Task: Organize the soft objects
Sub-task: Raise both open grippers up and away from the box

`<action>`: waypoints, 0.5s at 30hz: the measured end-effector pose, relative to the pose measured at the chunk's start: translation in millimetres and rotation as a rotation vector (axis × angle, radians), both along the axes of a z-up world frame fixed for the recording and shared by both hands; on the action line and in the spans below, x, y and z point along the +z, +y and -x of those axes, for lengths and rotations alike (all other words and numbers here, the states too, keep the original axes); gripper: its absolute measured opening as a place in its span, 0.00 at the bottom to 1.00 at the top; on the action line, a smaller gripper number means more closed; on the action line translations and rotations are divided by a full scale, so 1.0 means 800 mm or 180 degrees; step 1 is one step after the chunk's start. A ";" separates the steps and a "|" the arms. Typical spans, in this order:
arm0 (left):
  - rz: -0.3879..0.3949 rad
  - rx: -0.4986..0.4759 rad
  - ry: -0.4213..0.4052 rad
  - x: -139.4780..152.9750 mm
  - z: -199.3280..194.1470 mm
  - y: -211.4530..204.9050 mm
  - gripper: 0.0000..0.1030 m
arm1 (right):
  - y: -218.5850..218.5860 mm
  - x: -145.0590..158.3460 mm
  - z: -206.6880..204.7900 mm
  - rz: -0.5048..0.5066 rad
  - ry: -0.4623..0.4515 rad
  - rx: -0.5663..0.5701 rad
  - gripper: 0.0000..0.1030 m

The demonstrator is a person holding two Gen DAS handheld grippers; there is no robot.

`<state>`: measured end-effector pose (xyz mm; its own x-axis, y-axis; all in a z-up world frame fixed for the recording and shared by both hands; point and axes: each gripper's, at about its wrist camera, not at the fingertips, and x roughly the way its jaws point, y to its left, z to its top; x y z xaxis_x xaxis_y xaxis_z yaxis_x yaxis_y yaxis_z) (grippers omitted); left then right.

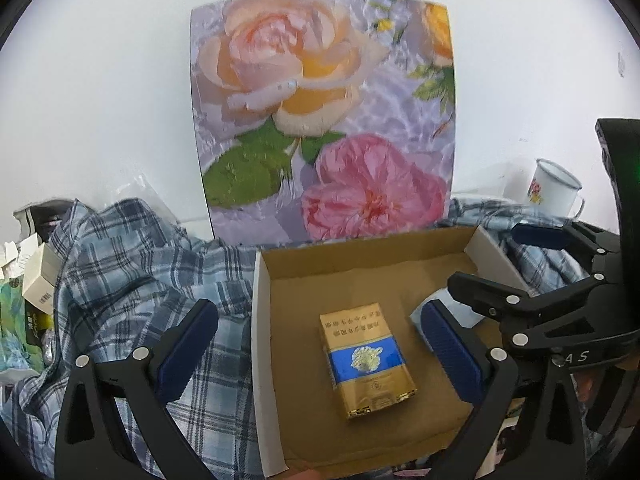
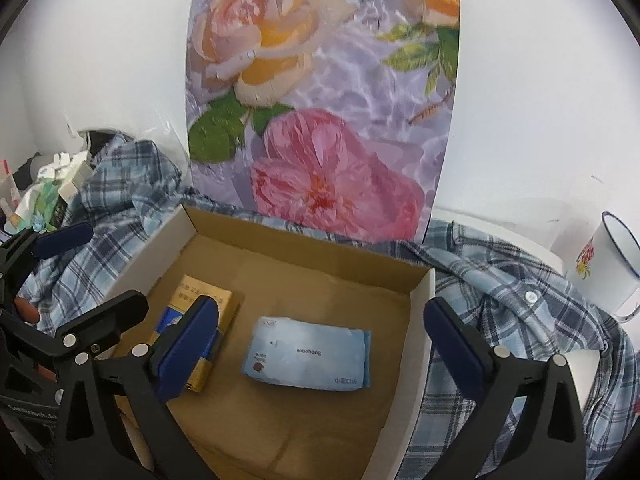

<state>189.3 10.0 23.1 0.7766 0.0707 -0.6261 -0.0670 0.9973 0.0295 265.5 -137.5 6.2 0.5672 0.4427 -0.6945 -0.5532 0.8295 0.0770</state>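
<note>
An open cardboard box [image 1: 259,320] [image 2: 420,320] lies on a blue plaid shirt [image 1: 140,264] [image 2: 500,288]. On its floor lie a gold and blue pack [image 1: 368,360] [image 2: 192,286] and, to its right, a soft light-blue wipes pack [image 2: 308,356] [image 1: 415,315]. My left gripper [image 1: 320,308] hovers open above the gold pack, not touching it. Over the wipes pack my right gripper [image 2: 320,306] stands open, pads well apart from it. Each gripper shows at the edge of the other's view.
A floral board [image 1: 320,120] [image 2: 320,100] leans on the white wall behind the box. A white enamel mug [image 1: 554,188] [image 2: 608,268] stands at the right. Small cartons and packets [image 1: 36,276] [image 2: 48,188] are piled at the far left.
</note>
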 end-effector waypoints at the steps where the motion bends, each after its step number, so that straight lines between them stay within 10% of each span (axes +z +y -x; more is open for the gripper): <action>1: 0.0007 -0.0002 -0.0028 0.005 0.003 0.000 1.00 | -0.001 0.005 0.001 -0.0030 -0.0017 -0.0001 0.99; 15: -0.0032 -0.0117 -0.0444 0.076 0.047 -0.009 1.00 | -0.011 0.076 0.036 -0.0251 -0.0357 0.0019 0.99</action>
<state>152.0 2.5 83.6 0.8581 0.0465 -0.5114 -0.0347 0.9989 0.0326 236.7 -146.4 66.7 0.6365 0.4971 -0.5897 -0.5669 0.8200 0.0792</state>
